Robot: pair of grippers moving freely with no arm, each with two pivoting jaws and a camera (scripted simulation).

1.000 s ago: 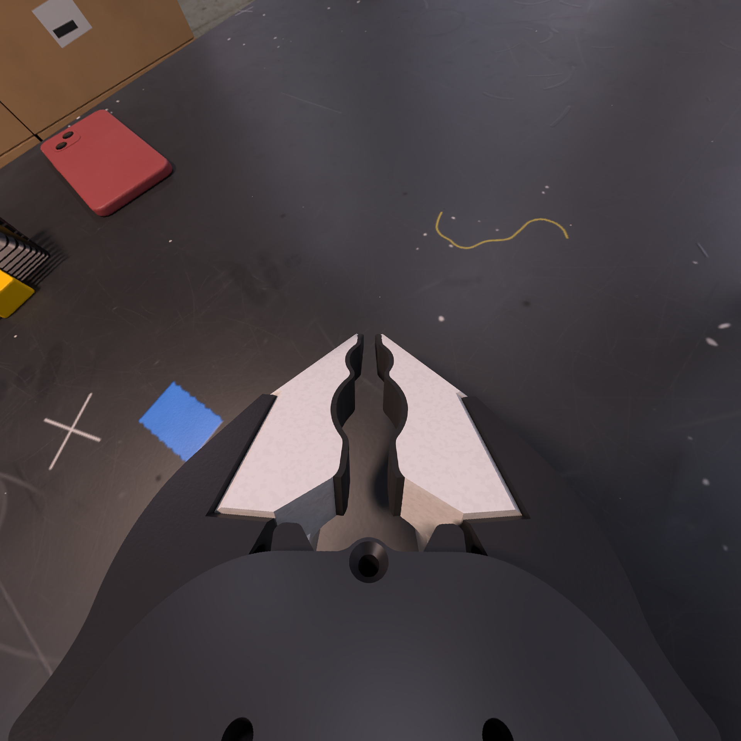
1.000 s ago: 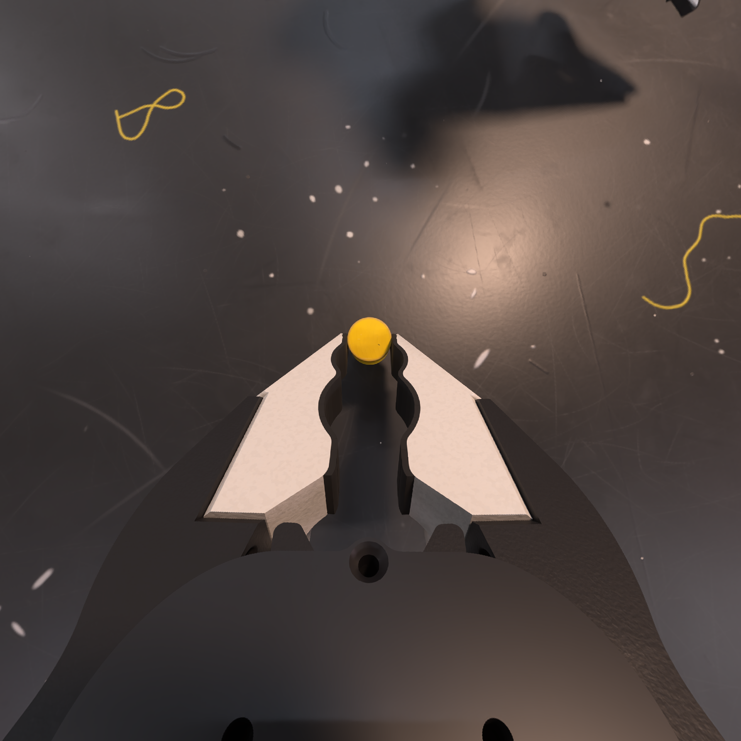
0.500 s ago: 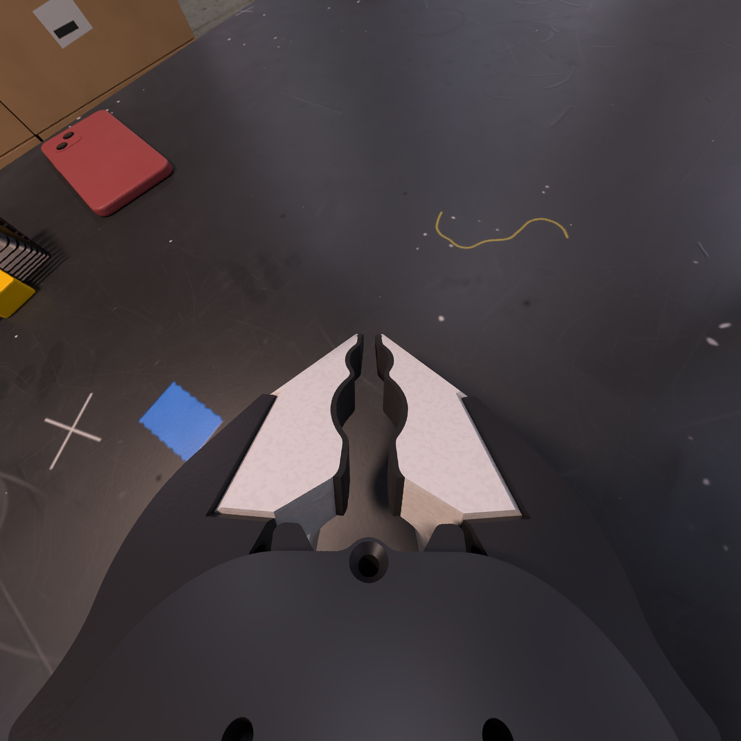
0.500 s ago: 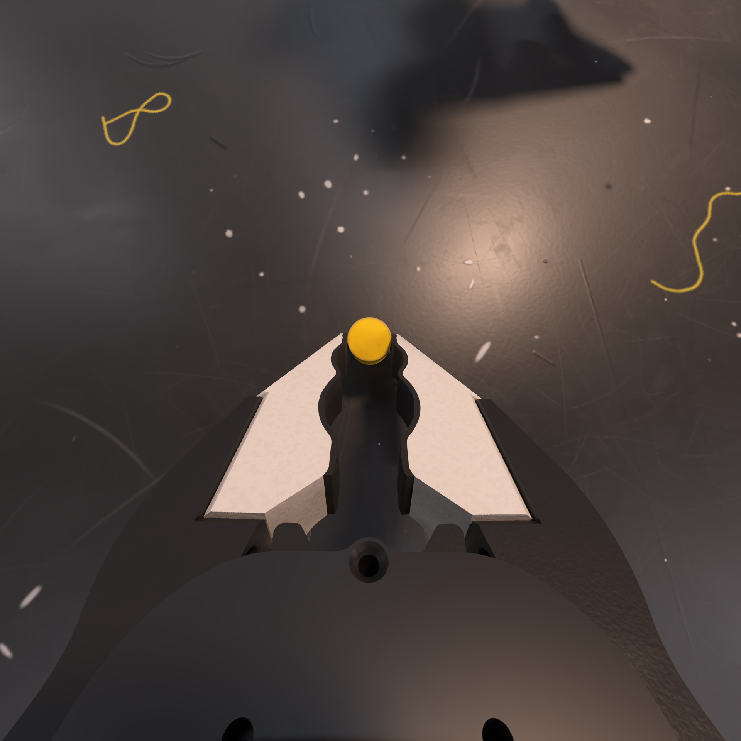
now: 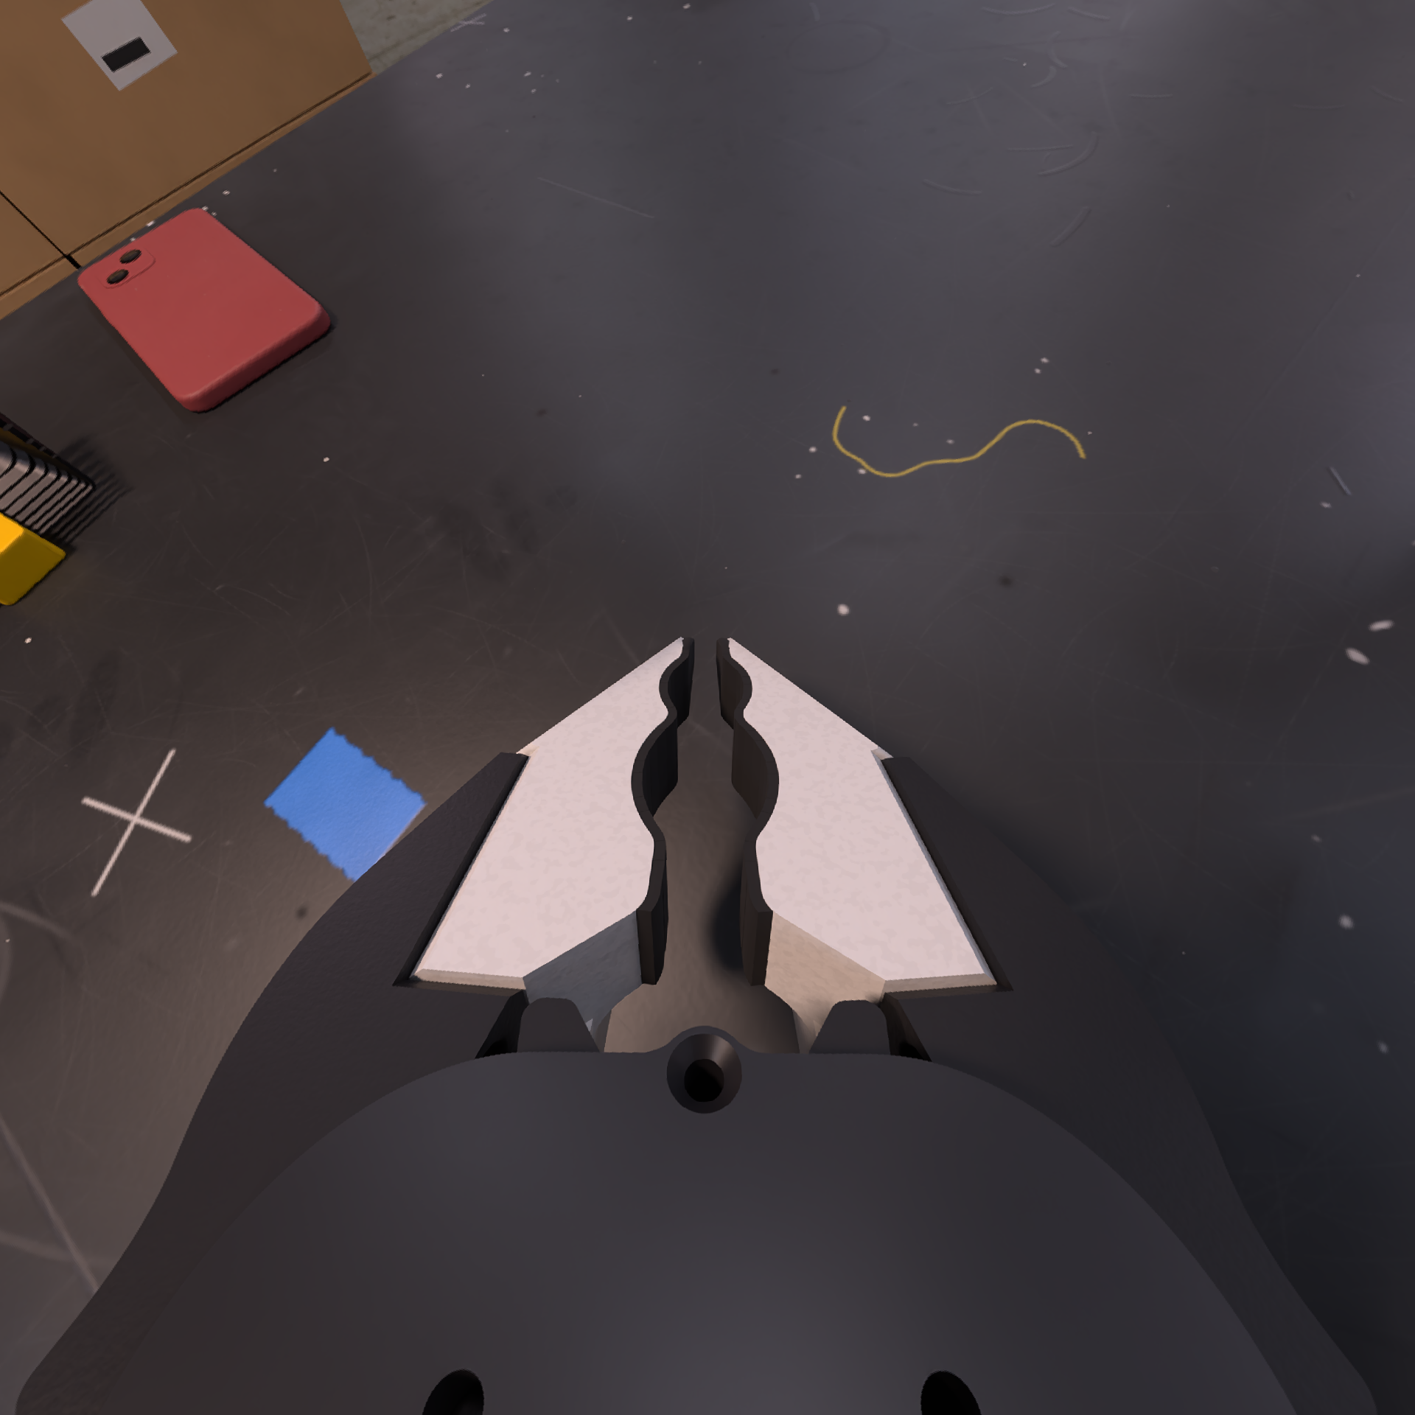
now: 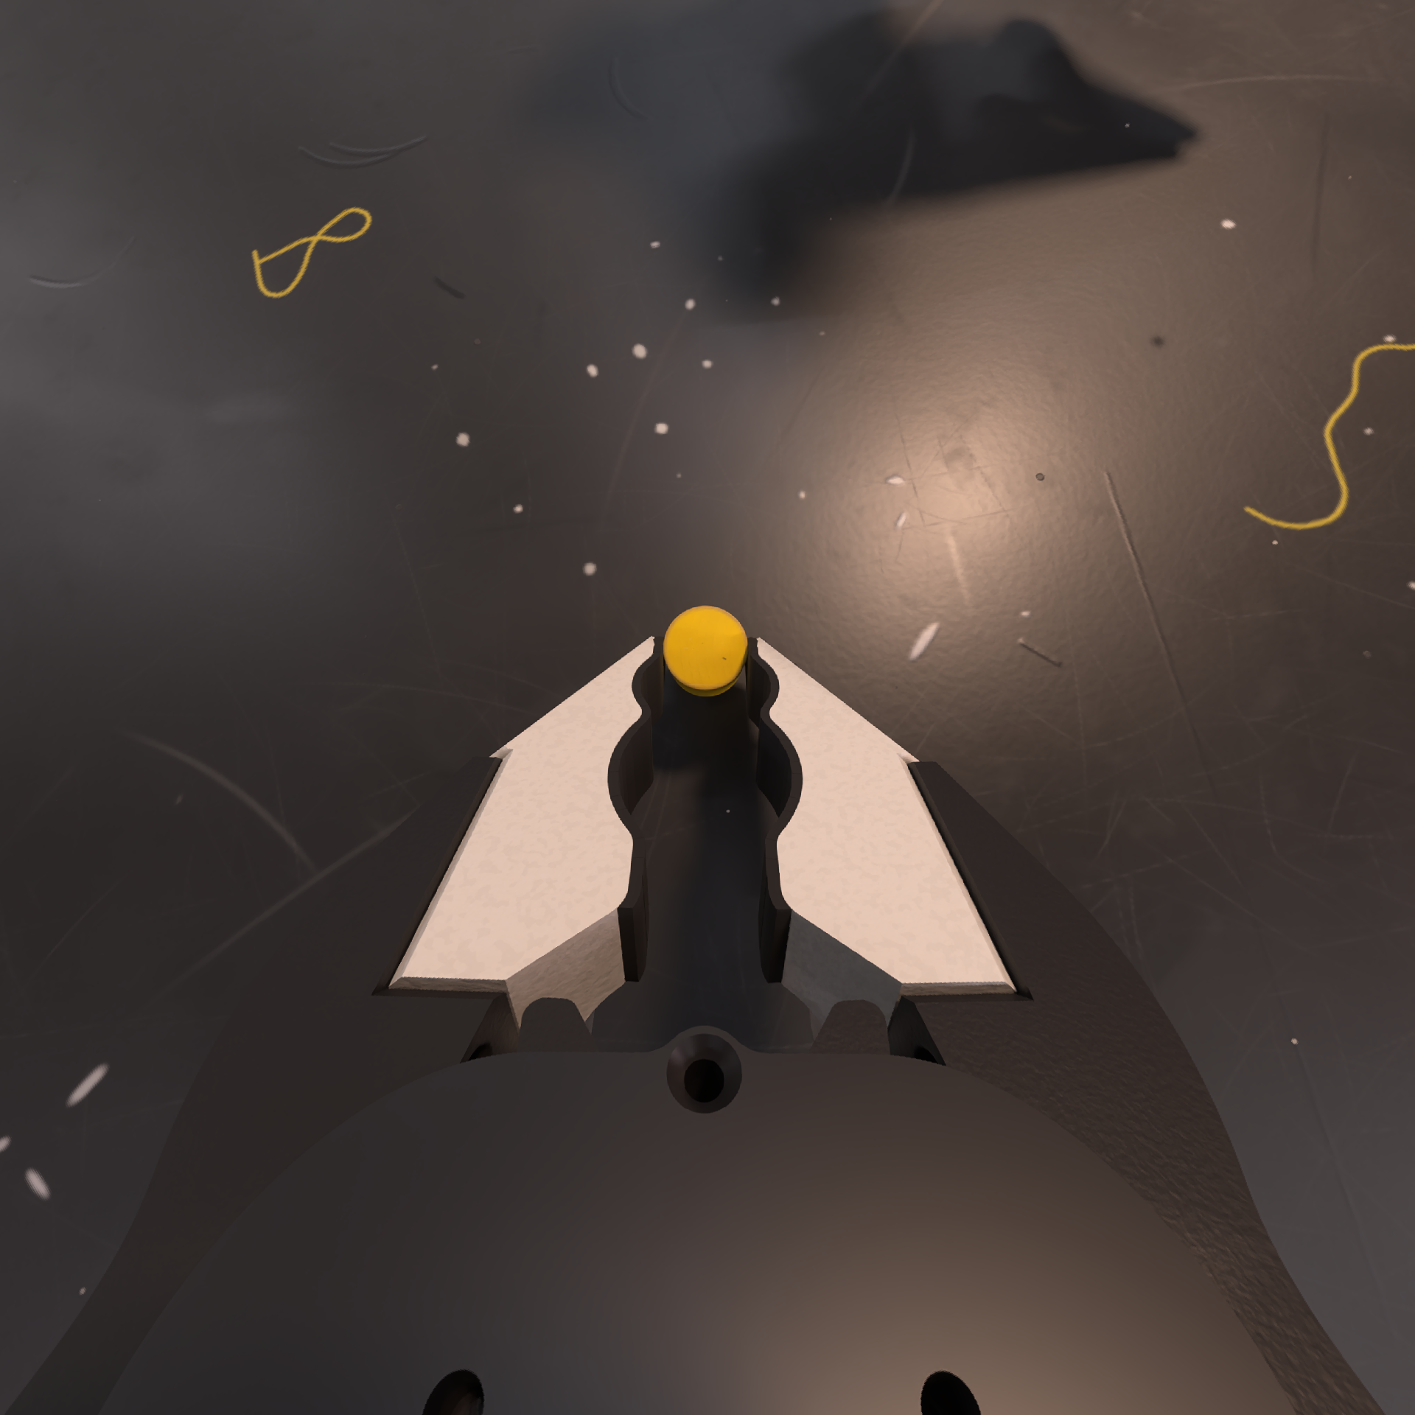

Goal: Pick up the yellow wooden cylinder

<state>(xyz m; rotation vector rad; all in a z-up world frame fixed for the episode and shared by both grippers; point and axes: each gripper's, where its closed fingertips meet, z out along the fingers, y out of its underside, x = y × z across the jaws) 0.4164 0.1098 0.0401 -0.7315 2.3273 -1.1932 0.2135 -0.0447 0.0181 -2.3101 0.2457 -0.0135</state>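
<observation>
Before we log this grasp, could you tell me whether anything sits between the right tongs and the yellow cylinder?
Nothing visible does. The yellow wooden cylinder is already clamped at the tips of the right tongs, its round end facing the camera. The left tongs are shut and hold nothing.

Ahead of the left gripper (image 5: 705, 651) the dark worktop (image 5: 842, 268) lies open; red phone (image 5: 203, 310), cardboard box (image 5: 153, 115) and yellow block (image 5: 19, 563) crowd its far left; only flat yellow threads (image 6: 1336, 444) lie elsewhere.
</observation>
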